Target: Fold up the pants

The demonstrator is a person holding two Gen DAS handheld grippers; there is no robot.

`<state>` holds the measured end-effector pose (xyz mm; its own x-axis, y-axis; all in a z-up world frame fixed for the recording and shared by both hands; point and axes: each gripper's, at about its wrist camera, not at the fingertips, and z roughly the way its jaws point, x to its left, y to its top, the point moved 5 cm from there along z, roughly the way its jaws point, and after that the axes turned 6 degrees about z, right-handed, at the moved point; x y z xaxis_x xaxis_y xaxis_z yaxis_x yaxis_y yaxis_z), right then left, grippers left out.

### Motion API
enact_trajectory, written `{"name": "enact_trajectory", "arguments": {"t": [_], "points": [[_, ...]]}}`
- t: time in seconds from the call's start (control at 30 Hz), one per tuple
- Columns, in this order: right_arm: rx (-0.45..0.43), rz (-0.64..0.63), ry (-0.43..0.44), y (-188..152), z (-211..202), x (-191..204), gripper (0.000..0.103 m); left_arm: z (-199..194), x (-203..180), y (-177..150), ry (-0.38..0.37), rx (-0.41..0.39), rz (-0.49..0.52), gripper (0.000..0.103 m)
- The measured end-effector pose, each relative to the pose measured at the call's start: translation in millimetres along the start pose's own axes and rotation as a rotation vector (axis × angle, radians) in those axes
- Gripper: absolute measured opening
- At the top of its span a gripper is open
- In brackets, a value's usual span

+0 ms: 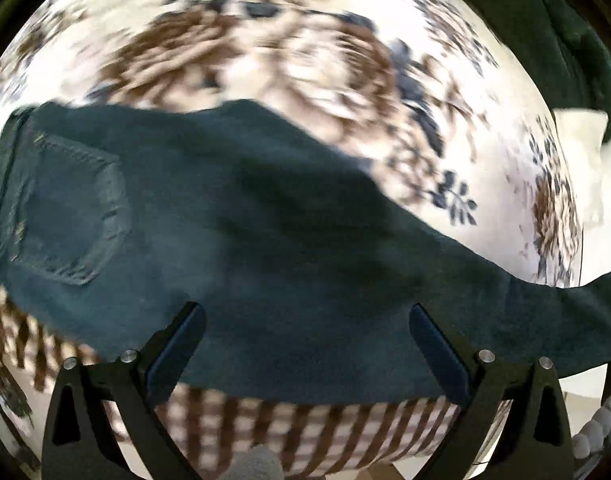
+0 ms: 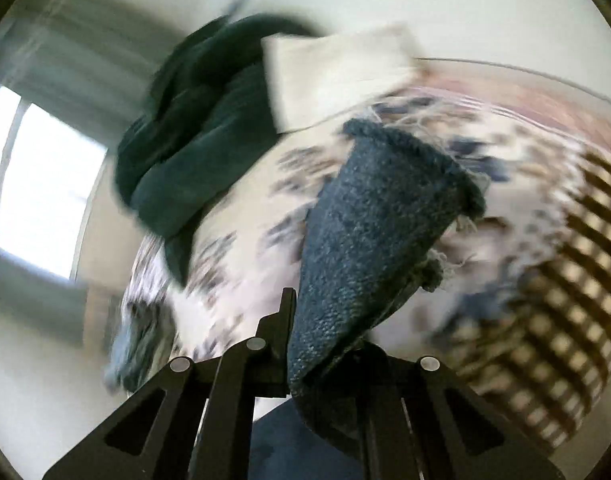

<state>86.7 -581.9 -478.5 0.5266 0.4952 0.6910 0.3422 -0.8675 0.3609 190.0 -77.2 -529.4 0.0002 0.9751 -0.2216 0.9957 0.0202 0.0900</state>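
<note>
Two views split the work between your hands. Through the left wrist camera, the pants (image 1: pixel 233 248) lie spread across the floral bedspread (image 1: pixel 329 64), seat up with a back pocket (image 1: pixel 65 208) at the left and one leg running off to the right. Your left gripper (image 1: pixel 305 354) is spread wide over the near edge of the cloth, holding nothing; the checked border (image 1: pixel 305 428) of the bed shows just below it.

Through the right wrist camera, your right gripper (image 2: pixel 305 344) is clamped on the frayed leg hem (image 2: pixel 385 216), lifted off the bed, with a dark green blanket (image 2: pixel 201 132) and a pale pillow (image 2: pixel 337 76) at the far side.

This looks like the lengthwise fold in progress. Next, carry that hem toward the waistband, and pin the near edge with your left so the fabric does not drag.
</note>
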Motion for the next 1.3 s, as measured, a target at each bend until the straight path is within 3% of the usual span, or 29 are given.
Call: {"name": "enact_trajectory", "arguments": {"t": [0.13, 0.27, 0.37, 0.5, 0.57, 0.6, 0.67, 0.7, 0.83, 0.97, 1.07, 1.2, 1.3], "points": [[0.100, -0.116, 0.043, -63.0, 27.7, 67.0, 0.009, -21.5, 39.6, -10.3, 0.021, -0.024, -0.048, 0.103], [0.256, -0.240, 0.049, -159.0, 77.5, 109.0, 0.009, -32.3, 84.0, -19.5, 0.049, -0.037, -0.094, 0.103], [0.362, -0.332, 0.010, -229.8, 112.5, 116.7, 0.009, -39.5, 114.6, -28.3, 0.079, -0.052, -0.116, 0.103], [0.507, -0.469, -0.114, -320.1, 158.8, 104.4, 0.009, -40.8, 149.2, -38.9, 0.093, -0.052, -0.155, 0.103], [0.542, -0.557, -0.227, -353.2, 175.2, 96.2, 0.018, -41.2, 162.3, -42.3, 0.092, -0.051, -0.179, 0.103], [0.520, -0.601, -0.245, -364.5, 176.5, 101.9, 0.023, -41.3, 168.3, -44.0, 0.094, -0.051, -0.190, 0.103], [0.542, -0.658, -0.217, -383.0, 175.9, 121.0, 0.066, -41.6, 178.2, -46.0, 0.098, -0.052, -0.208, 0.103], [0.572, -0.674, -0.195, -390.2, 179.0, 127.4, 0.073, -41.3, 182.3, -46.4, 0.100, -0.053, -0.218, 0.103], [0.760, -0.709, -0.048, -438.5, 167.6, 163.5, 0.075, -42.5, 186.0, -41.6, 0.089, -0.049, -0.232, 0.103], [0.649, -0.614, -0.079, -402.6, 148.8, 171.2, 0.075, -43.0, 160.5, -22.8, 0.068, -0.070, -0.172, 0.103], [0.520, -0.528, -0.216, -349.1, 131.4, 142.8, 0.075, -31.8, 123.3, -5.7, 0.037, -0.075, -0.075, 0.103], [0.451, -0.429, -0.398, -292.5, 123.1, 88.3, 0.075, 3.8, 62.0, 15.8, 0.004, -0.058, 0.092, 0.102], [0.433, -0.362, -0.476, -260.5, 116.8, 53.6, 0.075, 34.4, 28.1, 18.0, -0.001, -0.001, 0.206, 0.074]]}}
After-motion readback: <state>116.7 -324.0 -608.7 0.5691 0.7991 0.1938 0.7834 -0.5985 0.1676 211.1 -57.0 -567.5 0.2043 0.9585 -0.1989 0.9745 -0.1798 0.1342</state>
